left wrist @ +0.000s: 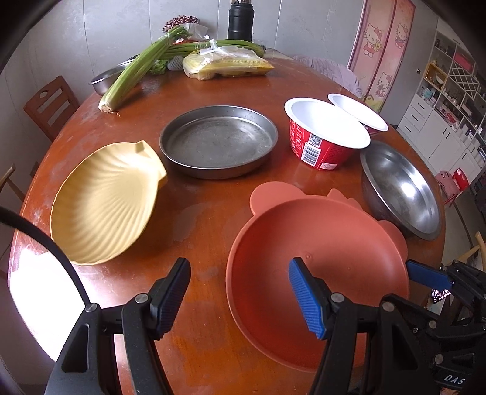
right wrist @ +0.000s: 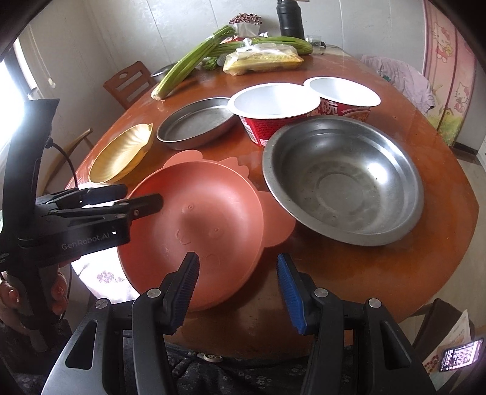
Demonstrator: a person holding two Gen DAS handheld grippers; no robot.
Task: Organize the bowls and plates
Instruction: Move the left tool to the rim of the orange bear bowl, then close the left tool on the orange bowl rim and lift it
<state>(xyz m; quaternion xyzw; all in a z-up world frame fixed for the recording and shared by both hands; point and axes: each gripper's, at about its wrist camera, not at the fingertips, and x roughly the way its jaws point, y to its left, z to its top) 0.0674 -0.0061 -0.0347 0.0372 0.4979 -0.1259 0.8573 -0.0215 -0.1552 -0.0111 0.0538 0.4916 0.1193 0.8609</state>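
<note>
A salmon-orange bowl with ear-shaped tabs [left wrist: 334, 243] [right wrist: 197, 218] sits at the near edge of the round wooden table [left wrist: 197, 212]. My left gripper [left wrist: 240, 299] [right wrist: 139, 194] is open and straddles the bowl's left rim without touching it. My right gripper [right wrist: 237, 288] is open too, straddling the bowl's near right rim; one of its blue fingers [left wrist: 425, 276] shows at the right. Around it lie a yellow shell-shaped plate [left wrist: 103, 206] [right wrist: 121, 155], a flat steel pan [left wrist: 218, 139] [right wrist: 197, 123], a steel bowl [left wrist: 401, 188] [right wrist: 343, 179] and two red paper bowls [left wrist: 325, 133] [right wrist: 343, 91].
Celery stalks [left wrist: 136, 70], a bagged yellow food packet [left wrist: 227, 63], a small steel dish [left wrist: 106, 80] and a black flask [left wrist: 240, 22] crowd the table's far side. Wooden chairs [left wrist: 50, 106] stand at the left. A person's hand [right wrist: 57, 291] holds the left gripper.
</note>
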